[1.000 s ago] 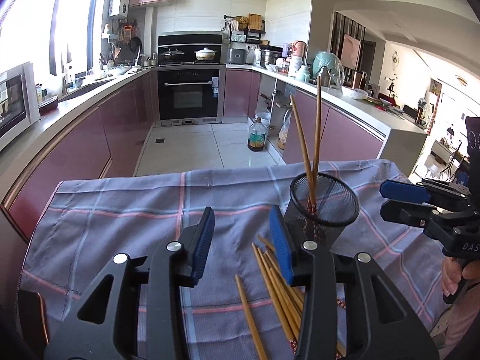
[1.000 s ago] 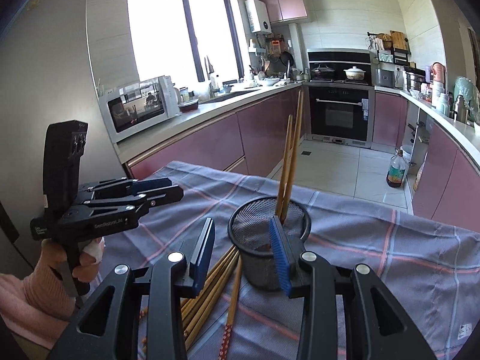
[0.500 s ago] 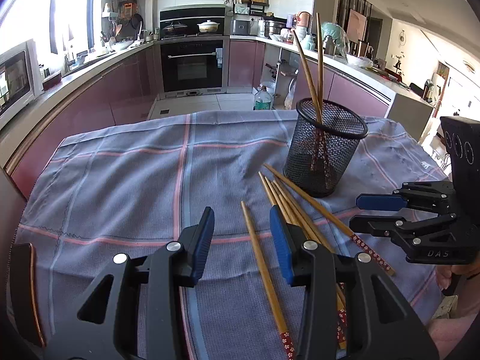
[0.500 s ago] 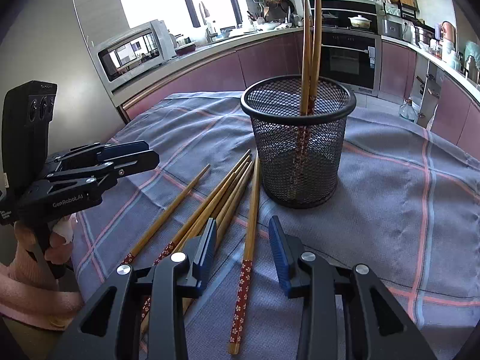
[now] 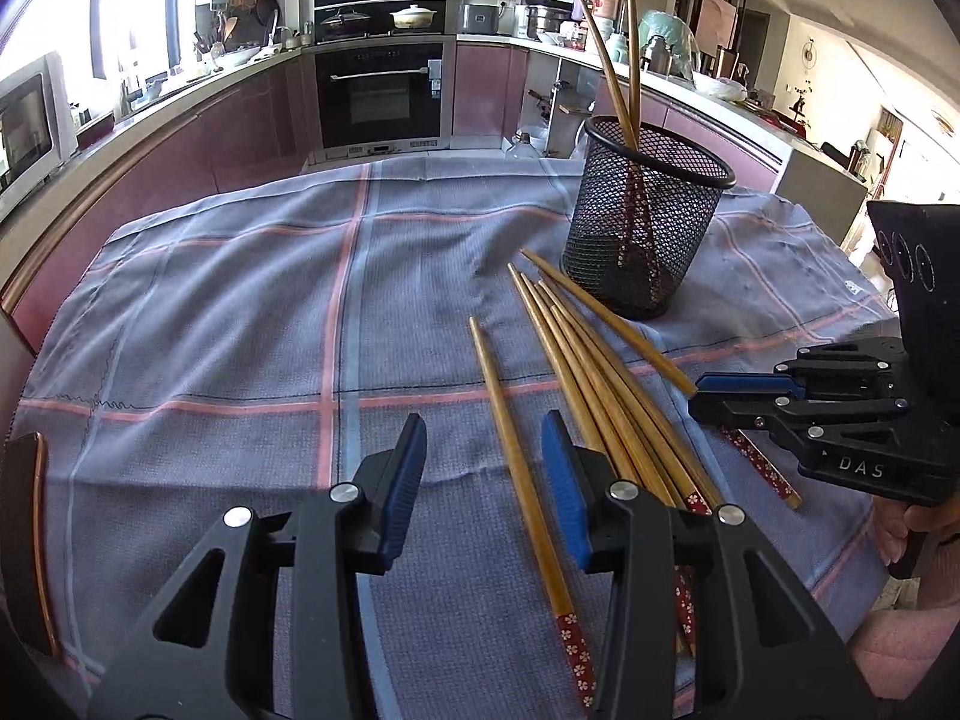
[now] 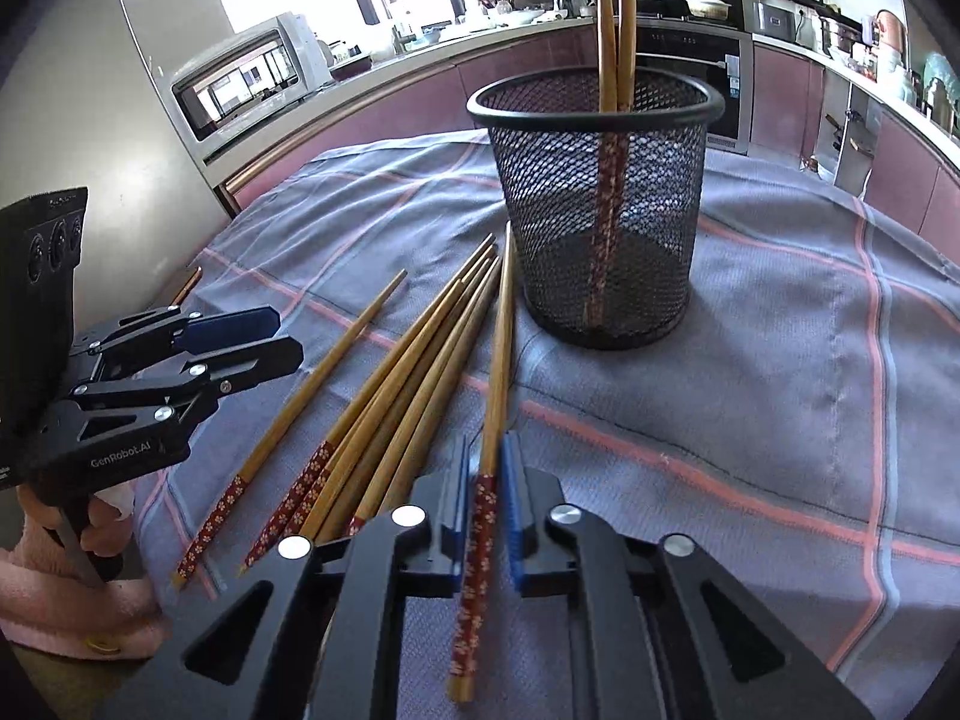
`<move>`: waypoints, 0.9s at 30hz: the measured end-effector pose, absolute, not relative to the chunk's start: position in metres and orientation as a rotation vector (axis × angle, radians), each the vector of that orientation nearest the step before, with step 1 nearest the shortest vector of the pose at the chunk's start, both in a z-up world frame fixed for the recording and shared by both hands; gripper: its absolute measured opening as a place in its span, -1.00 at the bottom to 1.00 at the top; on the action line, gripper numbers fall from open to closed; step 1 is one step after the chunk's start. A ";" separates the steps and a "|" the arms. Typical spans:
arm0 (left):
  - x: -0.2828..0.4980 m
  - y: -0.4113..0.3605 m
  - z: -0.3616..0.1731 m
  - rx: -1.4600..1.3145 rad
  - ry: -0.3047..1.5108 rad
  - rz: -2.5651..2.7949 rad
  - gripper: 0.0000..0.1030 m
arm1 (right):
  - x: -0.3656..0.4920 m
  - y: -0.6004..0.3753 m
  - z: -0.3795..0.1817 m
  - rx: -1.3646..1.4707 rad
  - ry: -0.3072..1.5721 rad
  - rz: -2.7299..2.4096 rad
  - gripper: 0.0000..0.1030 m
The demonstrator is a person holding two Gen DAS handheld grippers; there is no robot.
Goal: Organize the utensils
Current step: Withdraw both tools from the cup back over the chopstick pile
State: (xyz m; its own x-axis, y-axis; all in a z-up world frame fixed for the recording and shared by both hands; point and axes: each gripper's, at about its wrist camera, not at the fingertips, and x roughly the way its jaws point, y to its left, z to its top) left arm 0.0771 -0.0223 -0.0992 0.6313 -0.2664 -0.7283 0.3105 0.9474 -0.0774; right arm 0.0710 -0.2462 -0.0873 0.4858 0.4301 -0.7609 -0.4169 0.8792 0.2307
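Note:
A black mesh cup stands on the checked cloth with two chopsticks upright in it. Several wooden chopsticks with red flowered ends lie fanned in front of it. My right gripper is shut on one chopstick at its red end, the stick still lying on the cloth and pointing at the cup. It also shows in the left wrist view. My left gripper is open and empty above the cloth, one lone chopstick beside its right finger.
The table wears a blue-grey cloth with pink stripes. A dark flat object lies at the cloth's left edge. Kitchen counters, an oven and a microwave stand beyond the table.
Both grippers have dropped lower and nearer the loose chopsticks. My right gripper, open half a second ago, has shut on one chopstick. The left gripper stays open.

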 end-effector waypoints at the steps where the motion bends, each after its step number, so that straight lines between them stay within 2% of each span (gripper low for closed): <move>1: 0.077 -0.022 -0.100 0.054 0.825 -0.331 -0.22 | 0.069 -0.247 -0.088 0.021 0.931 0.514 -0.85; 12: 0.077 -0.024 -0.107 0.062 0.846 -0.350 -0.22 | 0.045 -0.253 -0.086 0.063 0.969 0.541 -0.88; 21: 0.086 -0.026 -0.114 0.078 0.882 -0.352 -0.29 | 0.061 -0.241 -0.077 0.000 0.923 0.523 -0.66; 27: 0.095 -0.027 -0.119 0.073 0.908 -0.353 -0.34 | 0.088 -0.235 -0.076 -0.011 0.905 0.492 -0.65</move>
